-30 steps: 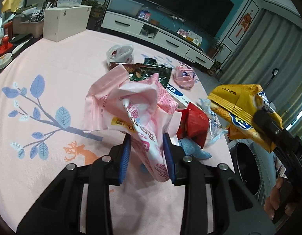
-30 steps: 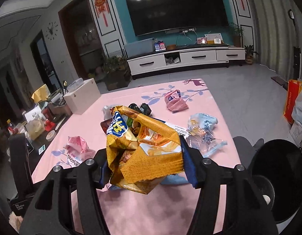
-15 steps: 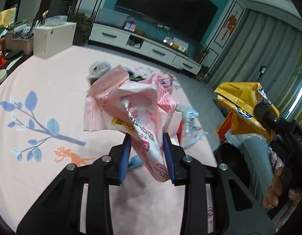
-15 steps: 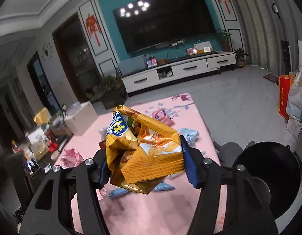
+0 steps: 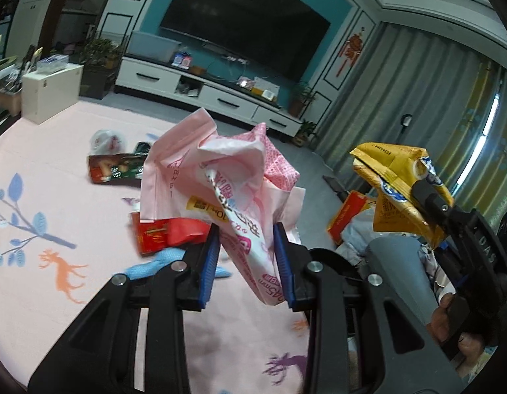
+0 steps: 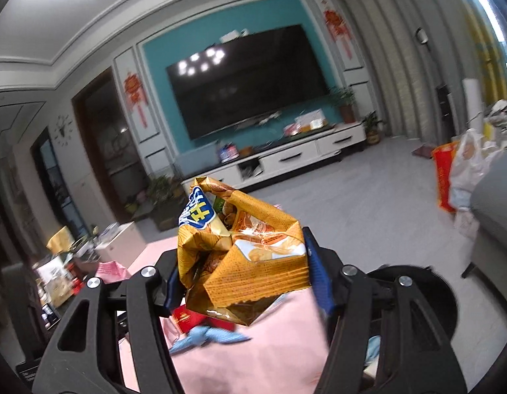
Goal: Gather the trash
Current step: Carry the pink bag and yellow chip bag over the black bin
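Note:
My left gripper is shut on a crumpled pink and white wrapper, held up above the pink tablecloth. My right gripper is shut on a crumpled yellow snack bag, also lifted; the same yellow snack bag shows at the right of the left wrist view. On the cloth lie a red packet, a blue wrapper, a red and green packet and a white plastic bag.
A black round bin sits low at the right of the table edge. A white box stands at the table's far left. A red bag and a white plastic bag stand on the grey floor.
Both grippers have risen with their trash still gripped and swung right; the table litter has dropped lower in view and the room behind fills more of both views.

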